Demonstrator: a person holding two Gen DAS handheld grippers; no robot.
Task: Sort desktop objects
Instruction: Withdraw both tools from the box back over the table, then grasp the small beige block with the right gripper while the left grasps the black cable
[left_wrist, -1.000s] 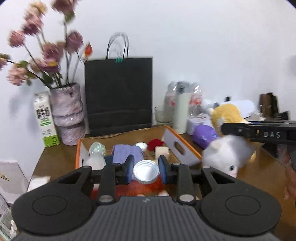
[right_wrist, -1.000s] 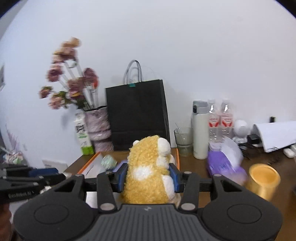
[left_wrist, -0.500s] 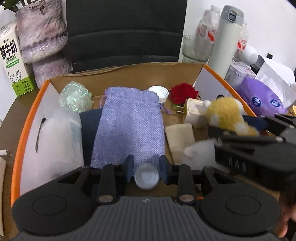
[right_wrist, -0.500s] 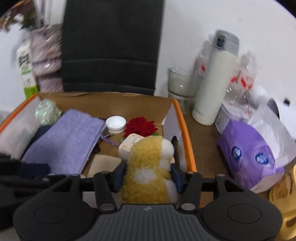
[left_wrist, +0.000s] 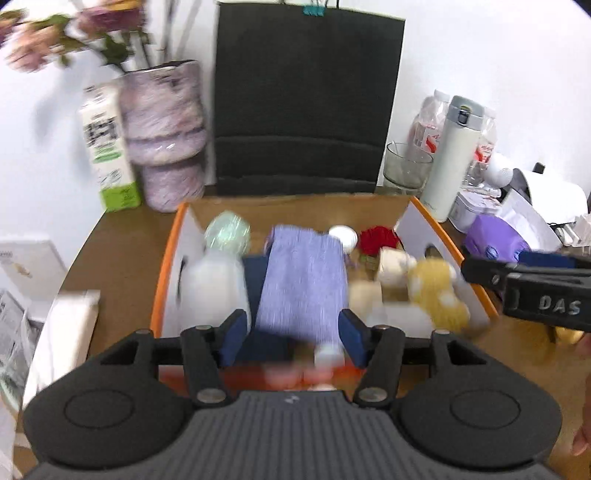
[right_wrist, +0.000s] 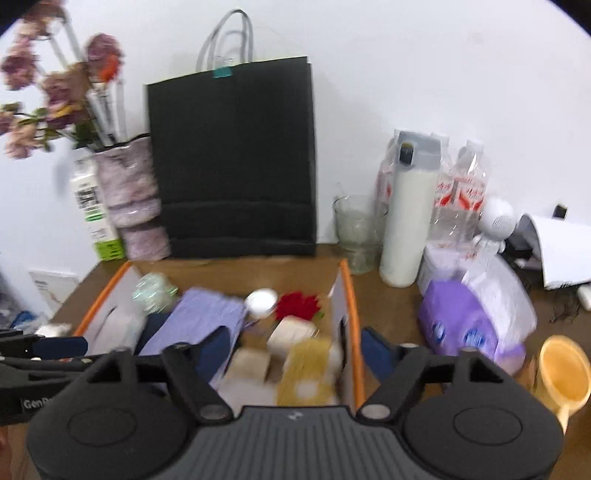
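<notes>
An orange-rimmed cardboard box (left_wrist: 166, 266) holds a purple cloth pouch (left_wrist: 303, 280), a green ball (left_wrist: 227, 230), a white cap (left_wrist: 343, 234), a red flower (left_wrist: 378, 240) and a yellow plush toy (left_wrist: 436, 295). My left gripper (left_wrist: 293, 334) is open over the box's near edge; a blurred white-capped orange bottle (left_wrist: 327, 356) lies just below it. My right gripper (right_wrist: 297, 349) is open above the plush toy (right_wrist: 310, 369), which lies in the box (right_wrist: 349, 295) by its right wall. The right gripper also shows at the right of the left wrist view (left_wrist: 491, 267).
Behind the box stand a black paper bag (right_wrist: 232, 158), a flower vase (right_wrist: 129, 192) and a milk carton (right_wrist: 92, 214). To the right are a glass (right_wrist: 356, 229), a white thermos (right_wrist: 408, 218), water bottles (right_wrist: 461, 192), a purple tissue pack (right_wrist: 469, 321) and a yellow cup (right_wrist: 563, 373).
Both grippers have opened and pulled back up. The left let go of the white-capped bottle; the right let go of the plush toy, which now lies in the box.
</notes>
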